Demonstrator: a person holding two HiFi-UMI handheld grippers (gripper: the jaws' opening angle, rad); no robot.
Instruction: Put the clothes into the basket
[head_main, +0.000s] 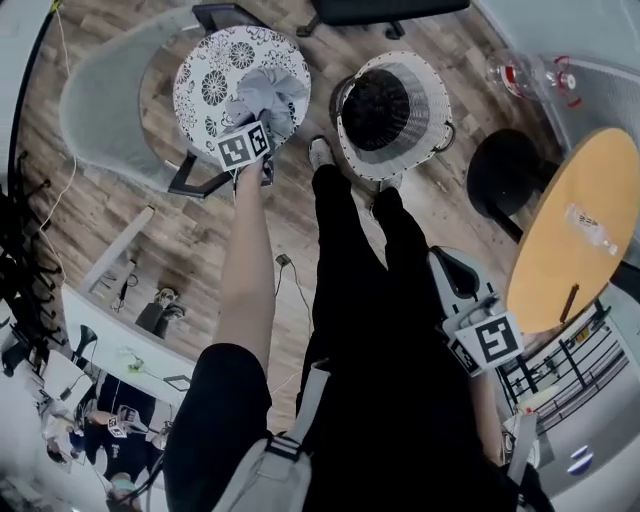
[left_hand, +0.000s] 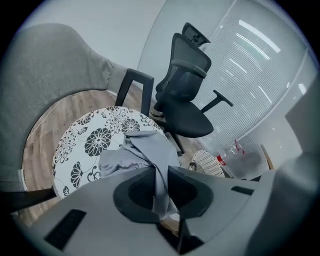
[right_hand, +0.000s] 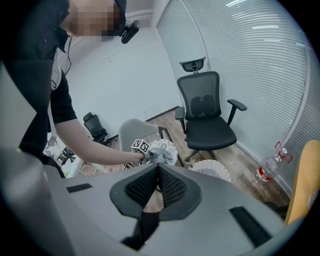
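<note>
Pinching the grey garment (left_hand: 148, 149) by a thin fold, left gripper (left_hand: 159, 170) could drop it short of the basket (head_main: 425, 140) at three o'clock; right gripper (right_hand: 157, 167) pressed together, empty.

The person wears a black short-sleeved top (head_main: 400, 440), black trousers (head_main: 345, 260) and a white shoe (head_main: 320, 152). A pale grey strap (head_main: 300, 420) crosses the body. The left claw (left_hand: 159, 172) and right claw (right_hand: 158, 167) have smooth grey plastic shells with black pads (right_hand: 140, 187), which are ribbed on the right one. Each carries a cube (head_main: 244, 146) with black-and-white square markers.
</note>
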